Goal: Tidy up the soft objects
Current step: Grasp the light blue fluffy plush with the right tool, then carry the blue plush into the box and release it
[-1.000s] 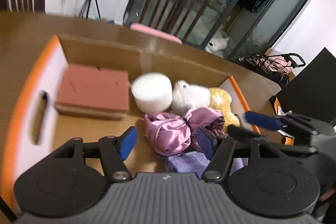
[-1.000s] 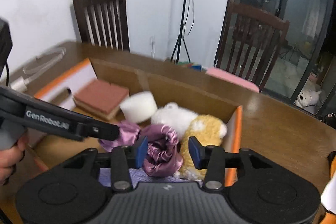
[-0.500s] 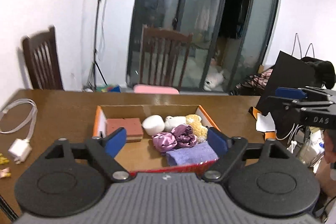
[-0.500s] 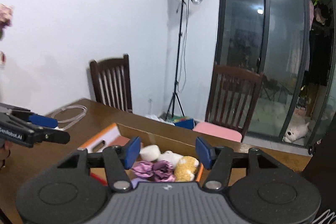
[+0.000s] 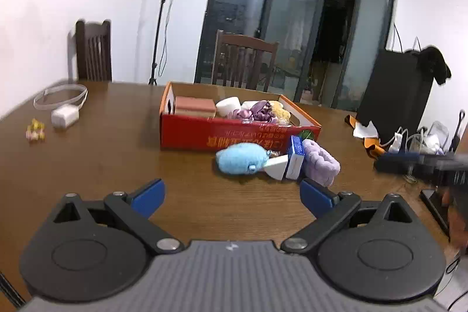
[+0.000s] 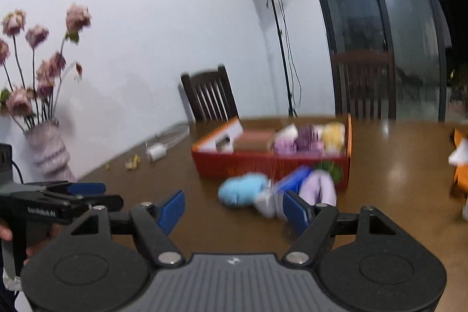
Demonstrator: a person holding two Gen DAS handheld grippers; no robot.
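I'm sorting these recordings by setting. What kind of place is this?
Probably a home dining room: a wooden table with dining chairs, glass sliding doors, and a vase of flowers.

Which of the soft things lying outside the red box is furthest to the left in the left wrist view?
The fluffy light blue toy. It lies left of the lilac towel roll, with a blue and white packet between them.

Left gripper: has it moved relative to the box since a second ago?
Yes. The left gripper has pulled back from over the box, which now sits far ahead across the table. Its jaws have just been opening, nothing between them.
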